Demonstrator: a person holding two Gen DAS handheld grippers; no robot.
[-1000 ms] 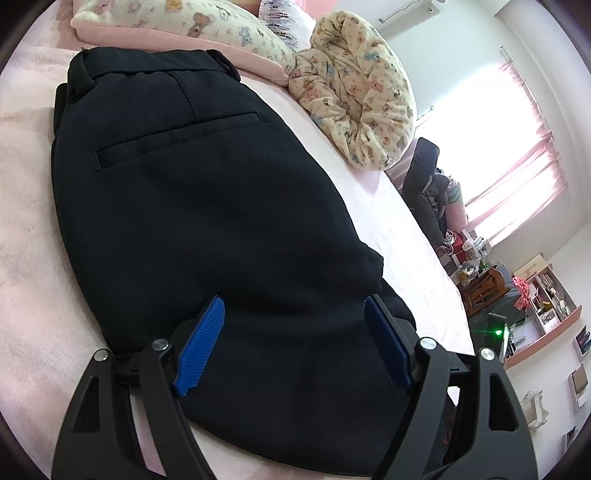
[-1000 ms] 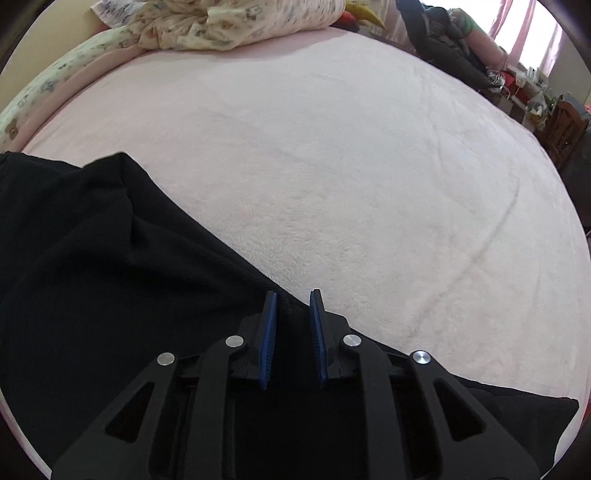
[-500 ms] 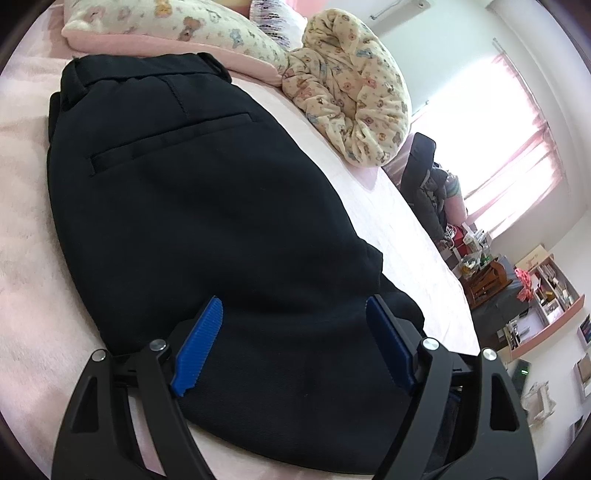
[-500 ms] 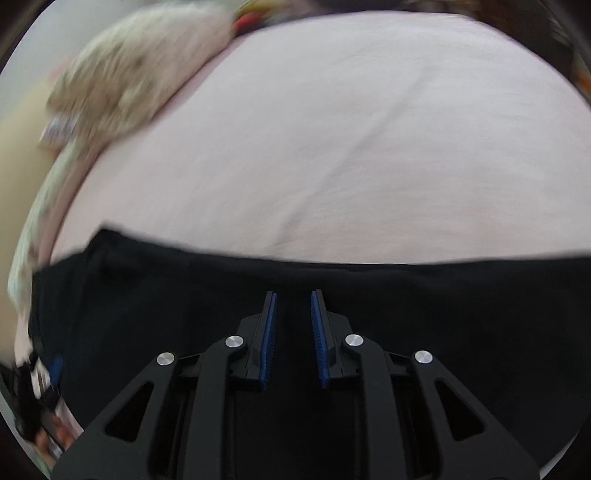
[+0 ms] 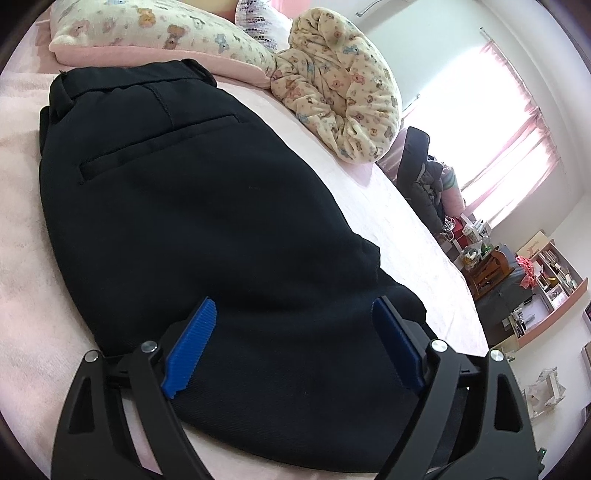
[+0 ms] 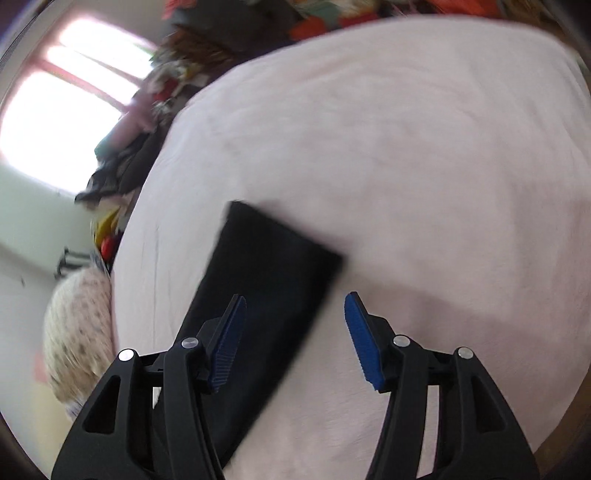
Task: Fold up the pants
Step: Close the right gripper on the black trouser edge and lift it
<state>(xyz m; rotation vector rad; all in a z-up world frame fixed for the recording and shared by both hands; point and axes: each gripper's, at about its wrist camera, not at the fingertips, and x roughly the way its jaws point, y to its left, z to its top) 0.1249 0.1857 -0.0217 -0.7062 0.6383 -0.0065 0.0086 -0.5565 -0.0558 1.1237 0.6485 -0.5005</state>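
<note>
While black pants (image 5: 207,229) lie flat on the pink bed (image 5: 399,236), both tools gape.
Left gripper (image 5: 291,343) wide apart over the seat, holding nothing; right gripper (image 6: 293,332) spread, empty, above the leg end.

A big bed (image 5: 399,221) has a soft pink cover. Teddy-bear pillows (image 5: 155,29) lie at its top. Bright light comes through a window (image 5: 491,122) with pink curtains (image 5: 532,122).

Black skeletal left tongs (image 5: 291,347), right tongs (image 6: 293,341), ribbed blue pads (image 5: 190,349), silver screws (image 5: 149,346)
</note>
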